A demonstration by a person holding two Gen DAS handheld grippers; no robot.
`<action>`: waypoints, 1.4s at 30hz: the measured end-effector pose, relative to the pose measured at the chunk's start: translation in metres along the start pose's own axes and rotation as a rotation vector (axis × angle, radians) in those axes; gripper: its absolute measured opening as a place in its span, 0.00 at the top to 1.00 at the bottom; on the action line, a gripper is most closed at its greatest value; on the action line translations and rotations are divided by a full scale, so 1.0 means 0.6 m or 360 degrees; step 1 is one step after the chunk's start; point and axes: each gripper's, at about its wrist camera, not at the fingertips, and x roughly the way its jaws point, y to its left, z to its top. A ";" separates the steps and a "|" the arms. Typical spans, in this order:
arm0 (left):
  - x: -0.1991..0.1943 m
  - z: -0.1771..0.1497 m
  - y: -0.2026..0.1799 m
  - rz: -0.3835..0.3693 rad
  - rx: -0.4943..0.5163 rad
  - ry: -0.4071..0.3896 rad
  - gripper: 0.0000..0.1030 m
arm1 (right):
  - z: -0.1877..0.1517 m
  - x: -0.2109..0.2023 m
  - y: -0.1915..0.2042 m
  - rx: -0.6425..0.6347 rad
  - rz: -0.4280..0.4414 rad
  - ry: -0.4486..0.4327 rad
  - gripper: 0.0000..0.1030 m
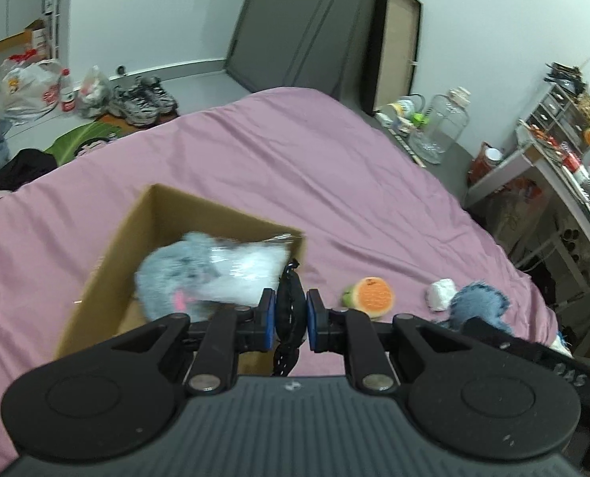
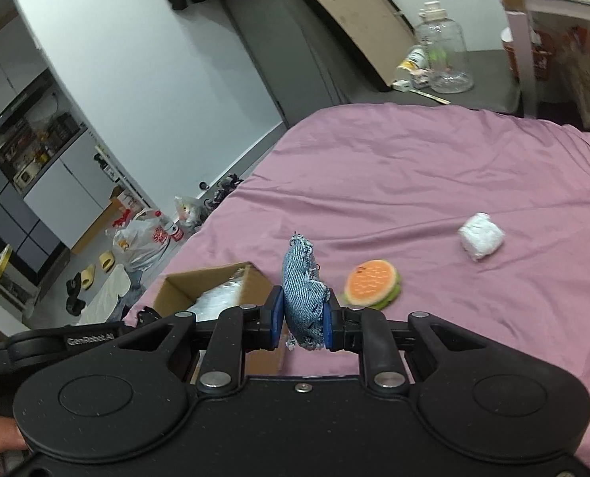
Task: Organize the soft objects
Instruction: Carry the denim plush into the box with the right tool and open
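The left tongs (image 1: 291,318) pinch a black strap (image 1: 290,310) just beside the box (image 1: 147,214); the right tongs (image 2: 302,320), pinching a denim pouch (image 2: 302,290), sit right of it.

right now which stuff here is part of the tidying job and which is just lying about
Job: cardboard box, grey plush, black item in left tongs, denim piece in right tongs, burger plush, white bundle.

Lying about: sneakers, glass jar, plastic bags.

"GenRobot.AI" printed white on left gripper (image 2: 90,340) body, right wrist view. Other labels too blurred to read.
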 end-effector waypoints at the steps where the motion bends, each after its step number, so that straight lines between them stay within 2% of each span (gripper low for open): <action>1: -0.002 0.000 0.008 0.0014 -0.0002 0.0010 0.86 | -0.001 0.001 0.009 -0.0011 0.0001 0.0000 0.81; 9: 0.000 -0.004 0.069 -0.0029 -0.0101 0.0066 0.86 | -0.008 0.020 0.068 -0.0069 -0.0009 -0.0004 0.81; 13: 0.013 -0.011 0.087 -0.0056 -0.0148 0.0146 0.85 | -0.008 0.033 0.092 -0.0086 -0.0014 -0.0006 0.81; 20: 0.030 -0.020 0.101 -0.0113 -0.0142 0.0222 0.85 | -0.004 0.058 0.120 -0.0120 -0.0040 0.0005 0.81; 24: 0.040 -0.021 0.110 -0.0112 -0.0169 0.0266 0.81 | -0.001 0.078 0.136 -0.0152 -0.0056 0.0027 0.81; 26: 0.043 -0.020 0.118 -0.0112 -0.0206 0.0293 0.72 | 0.001 0.089 0.145 -0.0171 -0.0061 0.0032 0.81; 28: 0.040 -0.018 0.125 -0.0117 -0.0234 0.0273 0.59 | 0.002 0.100 0.152 -0.0188 -0.0064 0.0040 0.81; 29: 0.035 -0.016 0.129 -0.0121 -0.0245 0.0248 0.58 | 0.000 0.104 0.156 -0.0200 -0.0067 0.0046 0.81; 42: 0.023 0.002 0.154 -0.0136 -0.0334 0.0157 0.57 | -0.022 0.170 0.175 -0.0328 -0.0178 0.0142 0.81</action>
